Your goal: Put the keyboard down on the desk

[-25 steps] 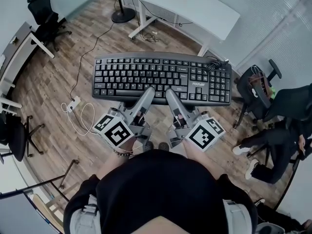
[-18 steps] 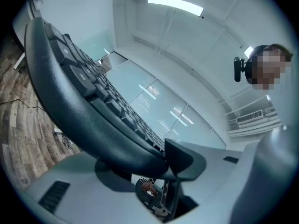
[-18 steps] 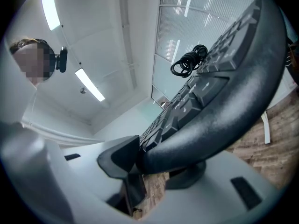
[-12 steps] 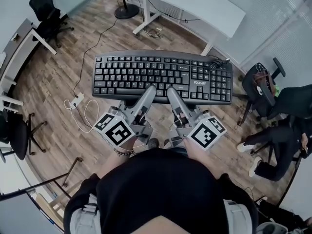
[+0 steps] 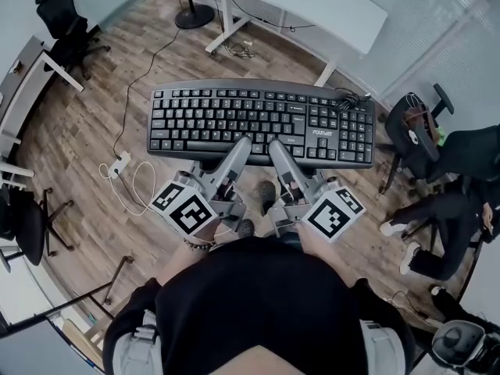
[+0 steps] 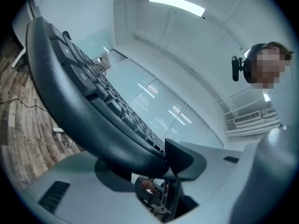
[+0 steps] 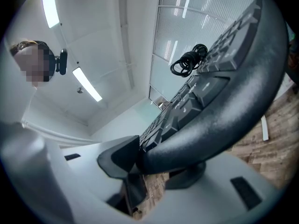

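From the head view, the keyboard [image 5: 262, 123] is up in the air over the wooden floor [image 5: 86, 131], lying flat with its keys upward and its long side going across. It is not on the white desk [image 5: 328, 10], which stands well apart at 12 o'clock. The left gripper [image 5: 239, 148] and the right gripper [image 5: 278, 148] are close beside each other and both take the near edge of the keyboard, at its 6 o'clock, around the middle. A coiled black cable [image 5: 350, 98] lies on the keyboard's far right corner. A black chair [image 5: 414, 131] stands at 3 o'clock, and a white power strip [image 5: 119, 165] with its cord lies on the floor at 9 o'clock.

In the left gripper view, the jaws are partly open and clamped on the rounded front edge of the keyboard, one jaw over the keys and one under it.

In the right gripper view, it is the same: the jaws, about half open, pinch the edge from above and below, with the cable at 1 o'clock.
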Tool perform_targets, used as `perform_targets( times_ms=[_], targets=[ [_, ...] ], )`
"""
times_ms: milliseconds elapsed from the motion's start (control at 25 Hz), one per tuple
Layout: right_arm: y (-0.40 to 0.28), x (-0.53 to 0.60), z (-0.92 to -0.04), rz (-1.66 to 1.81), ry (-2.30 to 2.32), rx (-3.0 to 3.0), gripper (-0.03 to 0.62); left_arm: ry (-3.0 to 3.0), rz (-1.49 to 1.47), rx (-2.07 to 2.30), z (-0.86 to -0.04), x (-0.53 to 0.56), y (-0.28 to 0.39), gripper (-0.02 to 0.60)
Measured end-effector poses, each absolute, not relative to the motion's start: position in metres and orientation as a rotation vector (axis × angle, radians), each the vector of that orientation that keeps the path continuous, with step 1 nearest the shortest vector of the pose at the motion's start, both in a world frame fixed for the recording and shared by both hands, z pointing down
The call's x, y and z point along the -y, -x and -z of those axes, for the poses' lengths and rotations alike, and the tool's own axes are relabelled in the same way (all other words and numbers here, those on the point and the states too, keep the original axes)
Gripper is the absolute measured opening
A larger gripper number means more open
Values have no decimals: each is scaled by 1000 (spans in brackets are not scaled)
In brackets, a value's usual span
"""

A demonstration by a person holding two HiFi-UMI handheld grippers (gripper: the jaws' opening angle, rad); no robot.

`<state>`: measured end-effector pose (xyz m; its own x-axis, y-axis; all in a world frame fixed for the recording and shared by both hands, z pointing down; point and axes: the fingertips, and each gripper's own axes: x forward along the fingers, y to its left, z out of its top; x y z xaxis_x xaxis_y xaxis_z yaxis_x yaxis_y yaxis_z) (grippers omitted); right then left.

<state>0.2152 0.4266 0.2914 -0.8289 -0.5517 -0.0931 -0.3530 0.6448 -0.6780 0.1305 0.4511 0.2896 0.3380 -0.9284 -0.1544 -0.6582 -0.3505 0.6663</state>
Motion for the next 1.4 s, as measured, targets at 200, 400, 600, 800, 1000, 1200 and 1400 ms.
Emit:
perform_targets(
  times_ms=[200, 400, 600, 800, 1000, 1200, 1400],
  targets=[
    [-216, -420, -295, 971, 716, -2572, 169, -2121, 714, 1388, -292, -445, -131, 199],
    [-212, -410, -302, 962, 681, -2585, 169, -2116, 724, 1416, -300, -437, -128, 199],
    [-206, -391, -294, 937, 646, -2603, 169, -2120, 752, 1442, -292, -420, -123, 199],
    [-184, -310, -290, 966, 612, -2620, 169, -2094, 758, 1475, -288, -341, -102, 199],
    [-172, -258, -286, 951, 576, -2645, 169, -2082, 782, 1503, -285, -292, -91, 199],
    [-159, -204, -278, 972, 529, -2658, 169, -2061, 791, 1544, -277, -241, -79, 199],
    [-145, -173, -266, 977, 511, -2674, 169, -2040, 791, 1560, -266, -211, -66, 199]
  ],
)
